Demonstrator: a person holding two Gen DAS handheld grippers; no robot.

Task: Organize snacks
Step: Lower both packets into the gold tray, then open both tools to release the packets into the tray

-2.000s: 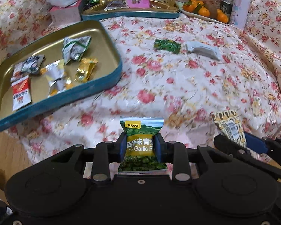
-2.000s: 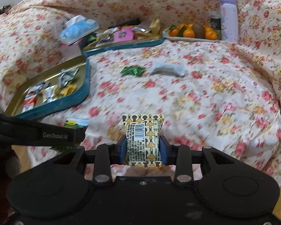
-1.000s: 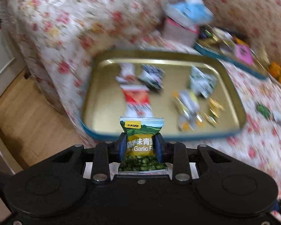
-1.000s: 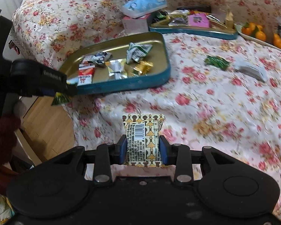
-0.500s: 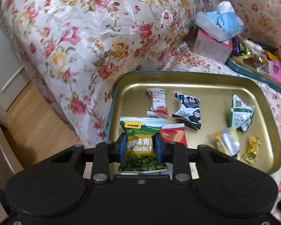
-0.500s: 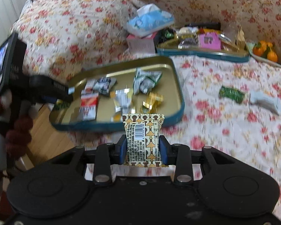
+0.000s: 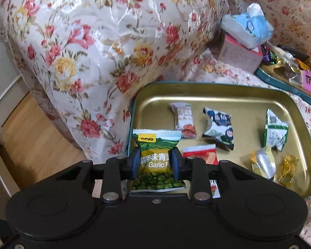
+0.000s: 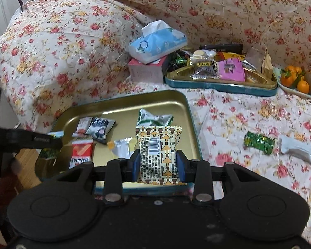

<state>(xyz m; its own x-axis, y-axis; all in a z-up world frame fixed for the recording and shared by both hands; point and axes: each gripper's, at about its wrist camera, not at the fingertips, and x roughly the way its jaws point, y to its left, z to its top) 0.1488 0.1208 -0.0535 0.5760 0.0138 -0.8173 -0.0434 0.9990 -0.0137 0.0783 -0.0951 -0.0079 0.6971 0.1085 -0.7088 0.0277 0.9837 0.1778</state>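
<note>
My left gripper [image 7: 155, 162] is shut on a green and yellow garlic pea packet [image 7: 155, 157], held over the near left corner of a gold tray with a teal rim [image 7: 217, 91]. Several wrapped snacks lie in that tray, among them a red packet [image 7: 201, 154] and a dark blue one [image 7: 218, 127]. My right gripper [image 8: 157, 162] is shut on a tan patterned packet with a barcode [image 8: 157, 153], above the same tray's [image 8: 172, 97] near edge. In the right wrist view the left gripper [image 8: 49, 142] reaches in from the left over the tray's corner.
A second tray [image 8: 221, 86] full of snacks stands behind, next to a tissue pack [image 8: 157, 43] on a pink box [image 8: 145, 71]. A green packet [image 8: 259, 142] and a grey one [image 8: 296, 150] lie on the flowered cover. Oranges [image 8: 300, 81] sit far right. Wooden floor [image 7: 27, 128] lies left.
Both grippers have closed in on the gold tray with their packets still held. The left one now hangs over its near left corner; the right one has swung left to the tray's near edge.
</note>
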